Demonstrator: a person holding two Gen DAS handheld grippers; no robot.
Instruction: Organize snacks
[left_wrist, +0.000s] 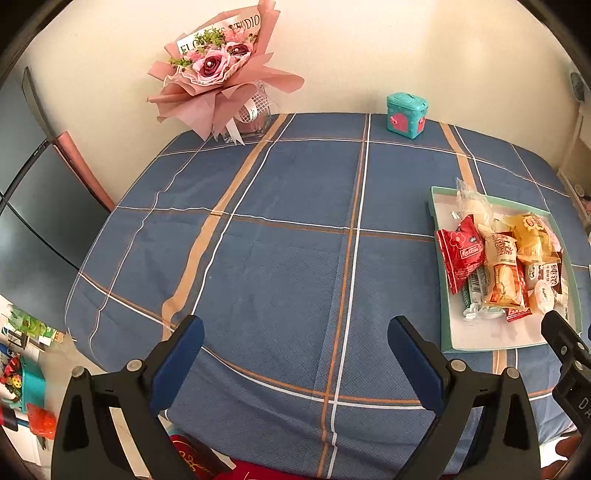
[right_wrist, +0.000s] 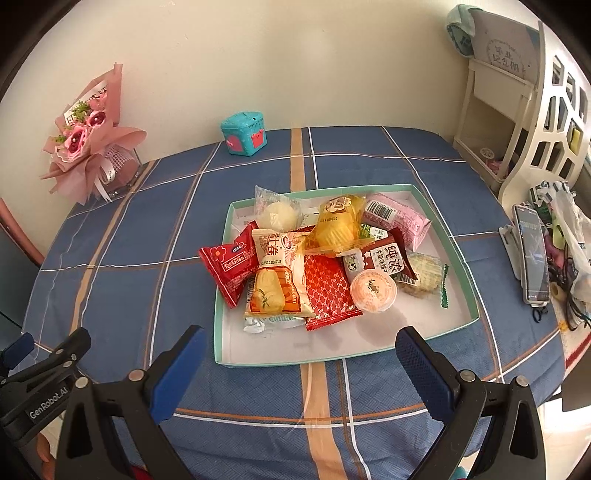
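A white tray with a teal rim (right_wrist: 458, 254) lies on the blue plaid tablecloth and holds several wrapped snacks in a pile: a red packet (right_wrist: 231, 267), an orange and white packet (right_wrist: 277, 280), a yellow cake pack (right_wrist: 338, 225), a pink pack (right_wrist: 397, 218) and a small round jelly cup (right_wrist: 373, 290). My right gripper (right_wrist: 301, 354) is open and empty, just in front of the tray's near edge. My left gripper (left_wrist: 295, 347) is open and empty over bare cloth, left of the tray (left_wrist: 441, 314). The red packet (left_wrist: 458, 254) hangs over the tray's left rim.
A pink flower bouquet (left_wrist: 218, 74) and a teal toy box (left_wrist: 406, 114) stand at the table's back edge by the wall. A phone on a stand (right_wrist: 532, 254), cables and bags sit at the right edge. A white shelf (right_wrist: 517, 110) stands beyond.
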